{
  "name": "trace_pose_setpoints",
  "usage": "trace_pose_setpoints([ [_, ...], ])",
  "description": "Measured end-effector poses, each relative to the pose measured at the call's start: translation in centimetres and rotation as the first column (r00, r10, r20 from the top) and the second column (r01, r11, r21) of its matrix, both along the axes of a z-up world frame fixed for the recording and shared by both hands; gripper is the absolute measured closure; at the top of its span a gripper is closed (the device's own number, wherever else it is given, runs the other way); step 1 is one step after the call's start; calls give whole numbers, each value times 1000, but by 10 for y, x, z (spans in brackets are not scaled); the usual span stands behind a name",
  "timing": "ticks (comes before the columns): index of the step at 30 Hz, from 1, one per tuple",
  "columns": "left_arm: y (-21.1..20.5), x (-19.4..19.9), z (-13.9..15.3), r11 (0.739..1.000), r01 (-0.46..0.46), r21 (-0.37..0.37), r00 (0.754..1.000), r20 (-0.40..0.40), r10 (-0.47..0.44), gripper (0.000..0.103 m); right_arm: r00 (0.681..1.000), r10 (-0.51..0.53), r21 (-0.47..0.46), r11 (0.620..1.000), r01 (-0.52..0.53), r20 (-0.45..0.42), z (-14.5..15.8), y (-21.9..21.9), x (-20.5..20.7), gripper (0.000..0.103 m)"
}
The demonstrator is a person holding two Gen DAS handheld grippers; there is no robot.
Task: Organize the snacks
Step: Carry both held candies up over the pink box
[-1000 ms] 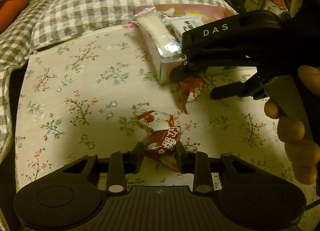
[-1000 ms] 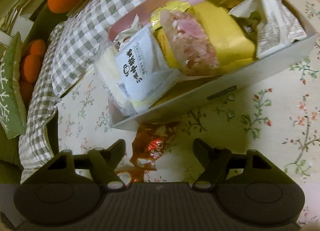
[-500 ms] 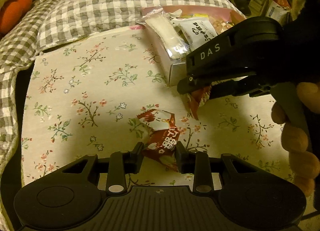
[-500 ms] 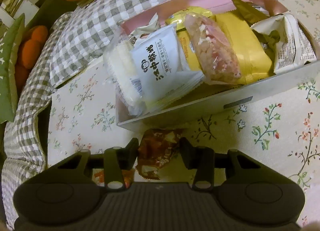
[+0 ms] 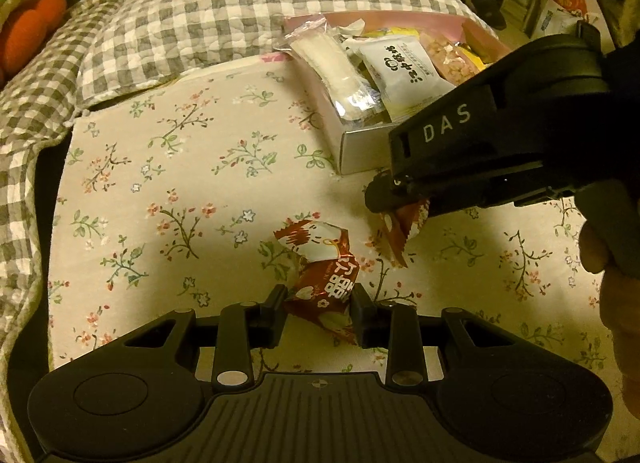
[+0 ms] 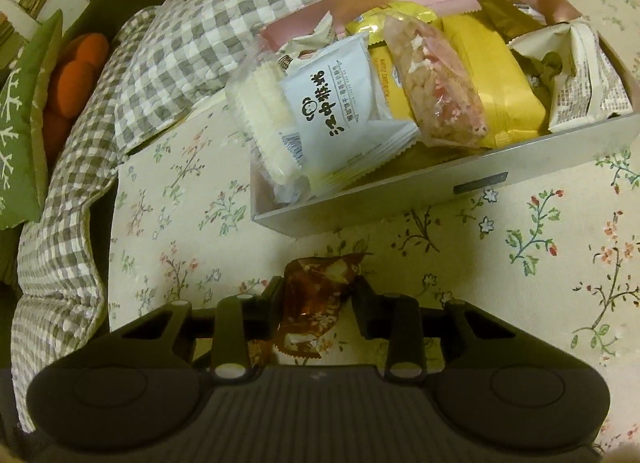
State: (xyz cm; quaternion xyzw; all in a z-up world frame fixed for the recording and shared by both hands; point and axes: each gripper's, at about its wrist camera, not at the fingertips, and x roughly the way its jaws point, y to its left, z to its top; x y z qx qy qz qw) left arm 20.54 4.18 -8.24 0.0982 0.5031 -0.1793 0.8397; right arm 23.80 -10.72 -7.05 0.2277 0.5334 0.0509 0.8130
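Observation:
My left gripper (image 5: 318,303) is shut on a red-and-white snack packet (image 5: 320,259) that lies on the floral cloth. To its right, my right gripper (image 5: 400,199) holds a second red packet (image 5: 404,227) by its top, just in front of the snack box (image 5: 360,147). In the right wrist view the right gripper (image 6: 320,303) has its jaws closing, with the brown-red packet (image 6: 316,295) pinched between them. The pink-lined box (image 6: 400,199) beyond it holds several packets: white, yellow and pink.
A floral cloth (image 5: 180,183) covers the surface. Grey checked cushions (image 5: 240,15) lie behind and to the left. Orange cushions (image 6: 80,67) and a green one (image 6: 20,123) sit at the far left. A hand (image 5: 616,263) grips the right tool's handle.
The right jaws went from wide apart to closed on the red packet in front of the box, and the box now looks farther off. The left gripper kept its grip and place.

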Motion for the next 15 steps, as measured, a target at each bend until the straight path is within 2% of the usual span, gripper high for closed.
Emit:
trace_pose_setpoints([
  [15, -2, 0, 8, 999, -33, -32, 999, 21, 34, 74, 1000, 16, 29, 999, -16, 4, 12, -11, -9, 71],
])
